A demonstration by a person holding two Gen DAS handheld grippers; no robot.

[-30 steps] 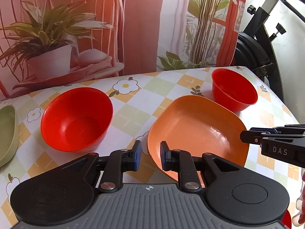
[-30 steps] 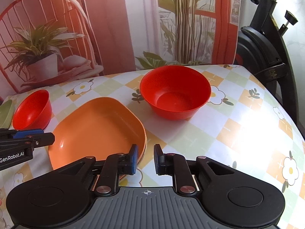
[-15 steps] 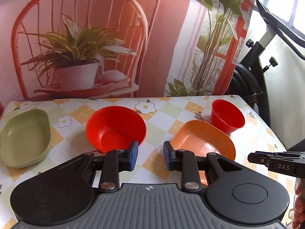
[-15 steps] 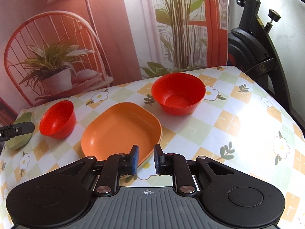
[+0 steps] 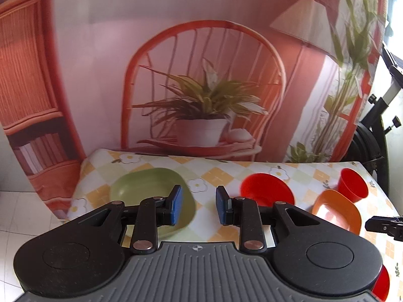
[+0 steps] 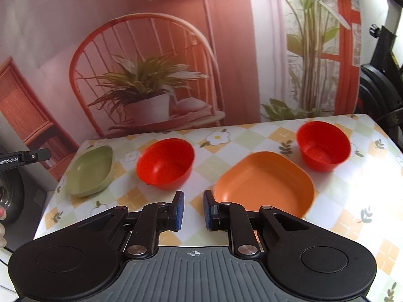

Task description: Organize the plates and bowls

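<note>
Left gripper (image 5: 196, 205): jaws spread wide with nothing between them; raised above the near edge of the counter (image 5: 226, 173), over the gap between the green plate and the left red bowl; its tip also shows at the far left of the right wrist view (image 6: 25, 157)
Right gripper (image 6: 193, 210): jaws parted by a narrower gap, nothing held; raised above the near edge of the counter, in front of the gap between the left red bowl and the orange plate; its tip pokes in at the right edge of the left wrist view (image 5: 385, 226)
Green plate (image 5: 151, 188): on the counter at its left end; partly hidden behind the left gripper's finger in the left wrist view; seen whole only in the right wrist view (image 6: 89, 171)
Left red bowl (image 6: 165, 162): upright on the counter, beside the green plate and apart from it; the left wrist view shows only its upper part (image 5: 265, 192)
Orange plate (image 6: 264, 183): on the counter right of the left red bowl; open and complete in the right wrist view; half cut off by the gripper body in the left wrist view (image 5: 335, 211)
Right red bowl (image 6: 323, 144): upright, just behind the orange plate's far right corner; small near the right edge of the left wrist view (image 5: 352, 185)
Left wrist view only: a red object (image 5: 381, 285) at the bottom right, mostly hidden by the gripper body; cannot tell what it is
Right wrist view only: fingertips (image 6: 2, 212) of the person at the far left edge
</note>
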